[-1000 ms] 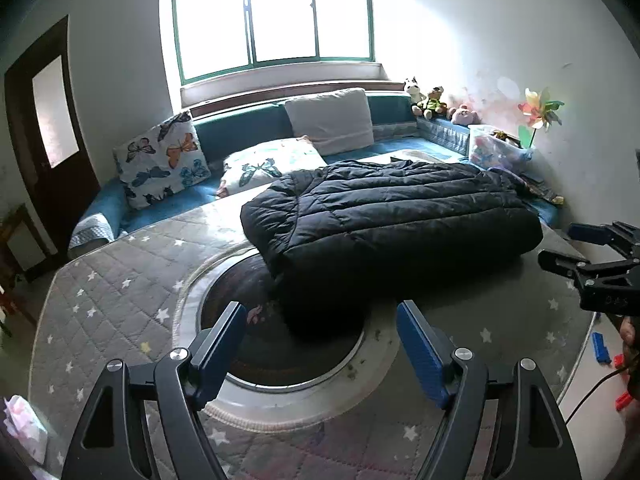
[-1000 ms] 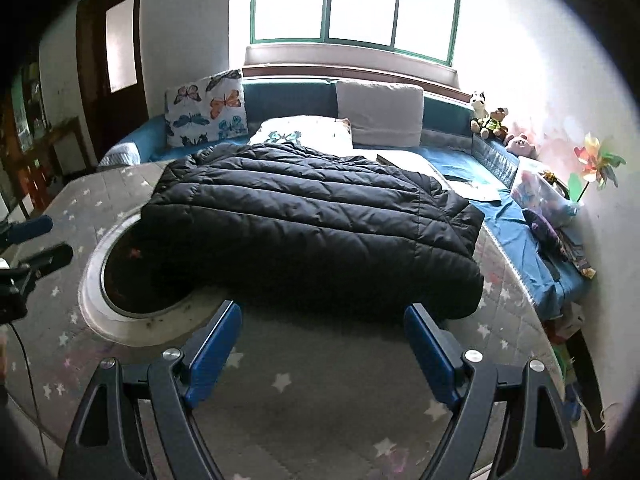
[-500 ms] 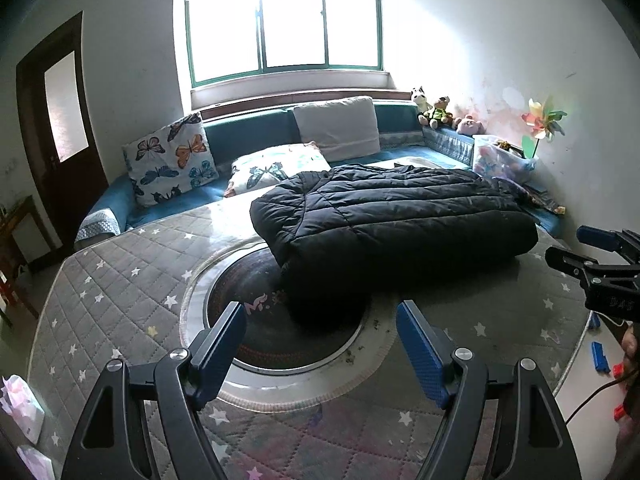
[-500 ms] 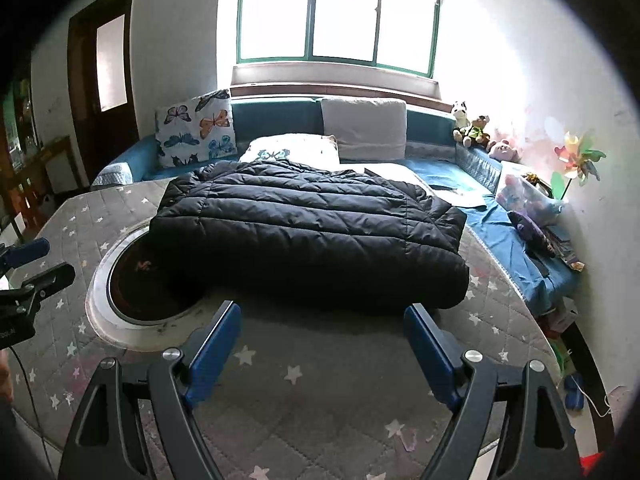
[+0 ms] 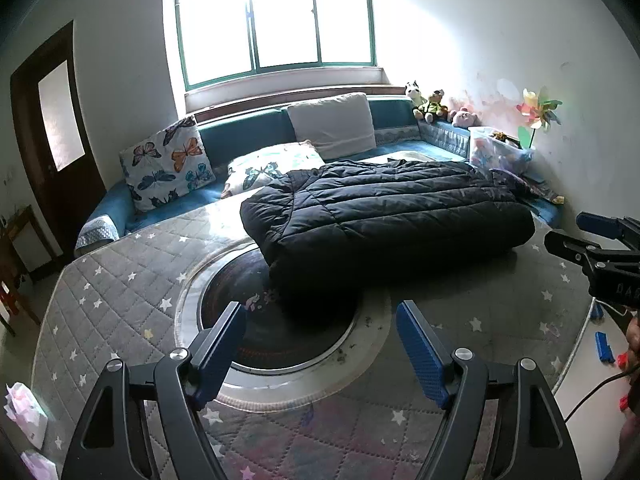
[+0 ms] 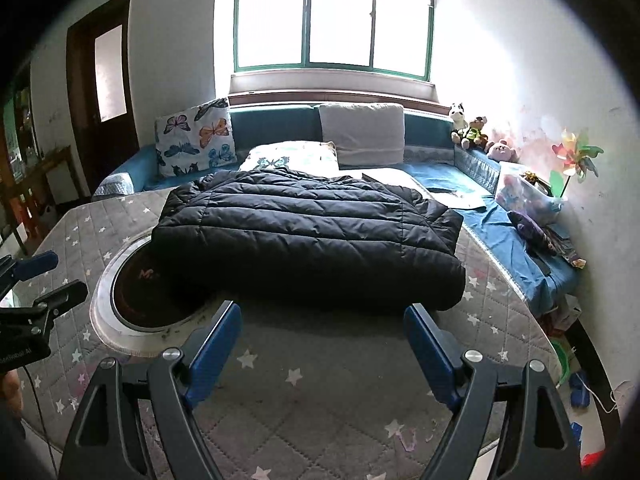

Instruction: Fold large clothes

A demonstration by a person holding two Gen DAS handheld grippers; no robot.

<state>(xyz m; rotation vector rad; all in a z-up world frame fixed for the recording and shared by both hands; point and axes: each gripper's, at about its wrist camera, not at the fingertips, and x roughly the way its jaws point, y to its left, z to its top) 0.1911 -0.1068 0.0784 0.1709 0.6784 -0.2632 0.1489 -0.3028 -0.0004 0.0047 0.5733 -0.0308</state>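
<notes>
Both views have drawn back, the jacket smaller in frame. Nearest me, left claw (image 5: pixel 320 344) and right claw (image 6: pixel 322 346) gape wide, holding nothing. Beyond, the black puffer jacket (image 6: pixel 308 236) lies folded on the quilted desk (image 6: pixel 320 400). I judge folding done; next, withdraw.

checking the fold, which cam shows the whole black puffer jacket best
The right wrist view: the black puffer jacket lies folded on the star-print table cover, its whole outline clear from collar end to far corner. The left wrist view shows it more obliquely, near end overhanging the round inset.
</notes>
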